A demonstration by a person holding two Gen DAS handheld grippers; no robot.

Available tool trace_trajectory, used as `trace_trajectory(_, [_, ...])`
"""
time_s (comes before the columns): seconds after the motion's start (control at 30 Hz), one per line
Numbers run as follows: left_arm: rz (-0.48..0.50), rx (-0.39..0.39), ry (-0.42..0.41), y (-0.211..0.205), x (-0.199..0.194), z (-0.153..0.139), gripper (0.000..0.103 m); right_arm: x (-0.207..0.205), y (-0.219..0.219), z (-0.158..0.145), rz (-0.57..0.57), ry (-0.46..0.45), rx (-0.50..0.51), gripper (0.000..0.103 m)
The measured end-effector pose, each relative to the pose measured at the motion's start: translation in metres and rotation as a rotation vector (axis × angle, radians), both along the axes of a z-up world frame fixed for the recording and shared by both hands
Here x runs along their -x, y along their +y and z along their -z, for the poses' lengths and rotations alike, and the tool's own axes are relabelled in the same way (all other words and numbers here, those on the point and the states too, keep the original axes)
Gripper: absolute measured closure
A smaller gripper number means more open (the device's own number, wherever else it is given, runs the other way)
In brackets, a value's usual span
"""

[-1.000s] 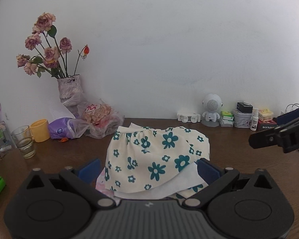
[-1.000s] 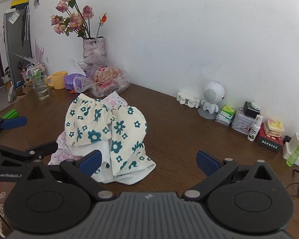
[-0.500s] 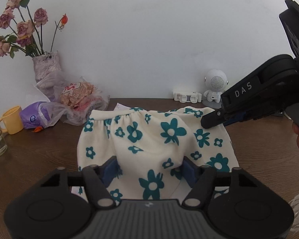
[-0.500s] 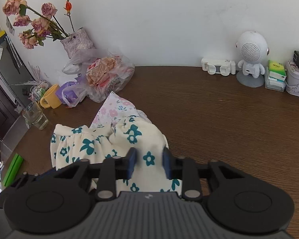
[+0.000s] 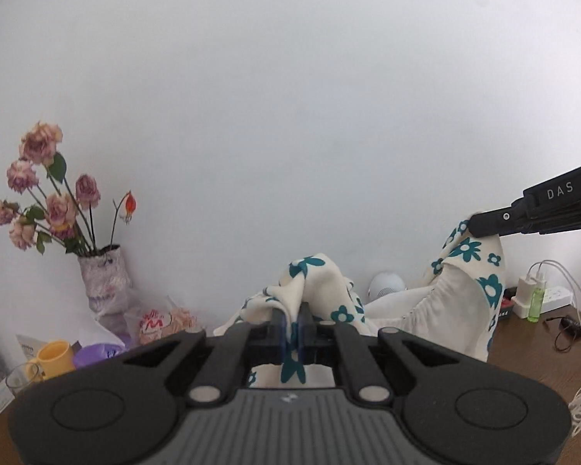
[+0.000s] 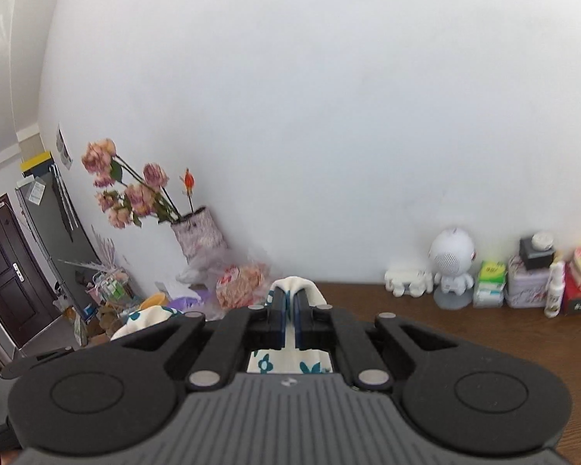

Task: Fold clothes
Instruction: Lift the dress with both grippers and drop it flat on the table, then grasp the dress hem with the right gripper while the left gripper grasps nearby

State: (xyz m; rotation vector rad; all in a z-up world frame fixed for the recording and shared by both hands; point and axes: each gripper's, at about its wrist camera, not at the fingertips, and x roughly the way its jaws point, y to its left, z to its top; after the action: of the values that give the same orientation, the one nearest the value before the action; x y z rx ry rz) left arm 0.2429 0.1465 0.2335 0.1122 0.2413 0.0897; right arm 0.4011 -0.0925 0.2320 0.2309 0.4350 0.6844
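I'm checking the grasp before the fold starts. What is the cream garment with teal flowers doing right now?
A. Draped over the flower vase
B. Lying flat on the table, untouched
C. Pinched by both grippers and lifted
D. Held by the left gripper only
C: the left gripper and the right gripper are each shut on the floral garment, which hangs between them above the table.

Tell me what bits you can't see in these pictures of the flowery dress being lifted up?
- Bottom of the flowery dress: left wrist view, hidden behind the left gripper.
- Most of the dress: right wrist view, covered by the right gripper.
- Table under the dress: hidden in both views.
- Robot toy: left wrist view, mostly behind cloth.
- Box labels: right wrist view, too small and blurred.
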Motion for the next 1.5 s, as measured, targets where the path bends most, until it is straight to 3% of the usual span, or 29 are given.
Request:
trace_trajectory(0.13, [0.165, -0.03, 0.017, -0.047, 0.055, 0.012, 0.099, 0.068, -0.072, -0.024, 0.035, -0.109, 0.091, 0.1])
trace_trajectory(0.23, [0.285, -0.036, 0.144, -0.08, 0.094, 0.055, 0.099, 0.125, -0.112, -0.003, 0.025, -0.113, 0.202, 0.1])
trace_trajectory(0.33, [0.364, -0.02, 0.319, -0.102, 0.115, 0.105, 0.099, 0.169, -0.145, 0.051, 0.005, 0.025, 0.282, 0.1])
trace_trajectory(0.47, [0.387, 0.054, 0.522, -0.105, 0.121, 0.162, 0.099, 0.196, -0.172, 0.13, -0.027, 0.274, 0.316, 0.1])
trace_trajectory(0.63, [0.372, 0.054, 0.582, -0.101, 0.132, 0.178, 0.098, 0.221, -0.168, 0.181, -0.064, 0.394, 0.327, 0.099])
trace_trajectory(0.7, [0.35, 0.069, 0.588, -0.097, 0.134, 0.173, 0.091, 0.221, -0.168, 0.188, -0.056, 0.418, 0.346, 0.091])
trace_trajectory(0.73, [0.338, 0.077, 0.591, -0.095, 0.134, 0.17, 0.08, 0.219, -0.169, 0.188, -0.042, 0.421, 0.357, 0.081])
trace_trajectory(0.77, [0.325, 0.092, 0.584, -0.093, 0.137, 0.163, 0.059, 0.216, -0.17, 0.187, -0.028, 0.423, 0.367, 0.064])
trace_trajectory(0.83, [0.295, 0.117, 0.53, -0.081, 0.14, 0.146, 0.032, 0.207, -0.174, 0.178, 0.013, 0.386, 0.379, 0.062])
trace_trajectory(0.87, [0.275, 0.119, 0.494, -0.075, 0.14, 0.136, 0.026, 0.201, -0.176, 0.169, 0.039, 0.357, 0.382, 0.061])
trace_trajectory(0.93, [0.229, 0.097, 0.429, -0.065, 0.136, 0.118, 0.024, 0.192, -0.174, 0.151, 0.062, 0.292, 0.378, 0.061])
trace_trajectory(1.0, [0.163, 0.068, 0.379, -0.053, 0.118, 0.106, 0.019, 0.181, -0.157, 0.134, 0.029, 0.239, 0.367, 0.058])
trace_trajectory(1.17, [0.093, 0.015, 0.373, -0.033, 0.048, 0.117, 0.019, 0.142, -0.074, 0.137, -0.092, 0.177, 0.432, 0.037])
trace_trajectory(1.33, [0.13, -0.128, 0.391, -0.027, -0.021, 0.151, 0.026, 0.102, 0.017, 0.153, -0.167, 0.08, 0.581, 0.037])
trace_trajectory(1.4, [0.169, -0.156, 0.407, -0.026, -0.045, 0.165, 0.034, 0.088, 0.05, 0.157, -0.205, 0.017, 0.666, 0.037])
trace_trajectory(1.5, [0.255, -0.115, 0.449, -0.017, -0.063, 0.179, 0.063, 0.072, 0.09, 0.163, -0.295, -0.078, 0.795, 0.037])
